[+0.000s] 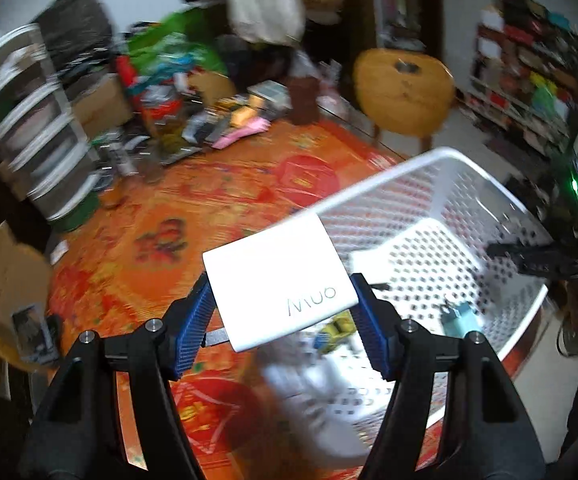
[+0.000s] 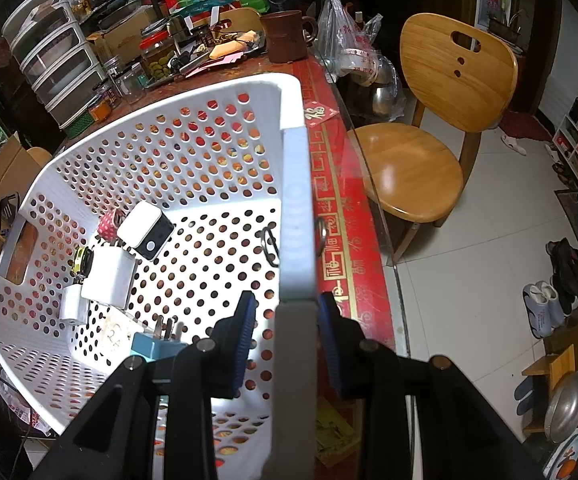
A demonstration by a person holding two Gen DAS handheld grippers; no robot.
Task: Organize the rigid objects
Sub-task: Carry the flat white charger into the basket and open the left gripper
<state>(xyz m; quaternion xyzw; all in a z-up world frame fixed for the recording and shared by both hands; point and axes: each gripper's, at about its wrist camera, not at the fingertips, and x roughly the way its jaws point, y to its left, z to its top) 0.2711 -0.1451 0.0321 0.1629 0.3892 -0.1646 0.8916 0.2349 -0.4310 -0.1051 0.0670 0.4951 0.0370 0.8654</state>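
My left gripper [image 1: 285,312] is shut on a flat white box [image 1: 277,280] with grey lettering and holds it above the near-left rim of the white perforated basket [image 1: 429,164]. My right gripper [image 2: 289,336] is shut on the basket's right rim [image 2: 297,216]. Inside the basket lie a white-and-black charger [image 2: 145,230], a white plug block [image 2: 109,276], a small white adapter [image 2: 71,304], a teal plug [image 2: 155,344], a pink dotted item [image 2: 109,224], a yellow item [image 2: 81,260] and a metal ring [image 2: 269,244].
The basket stands on a table with an orange-red patterned cloth [image 1: 193,208]. Clutter, jars and a brown mug [image 2: 285,36] fill the far side, with plastic drawers [image 2: 53,68] at the far left. A wooden chair [image 2: 441,120] stands right of the table.
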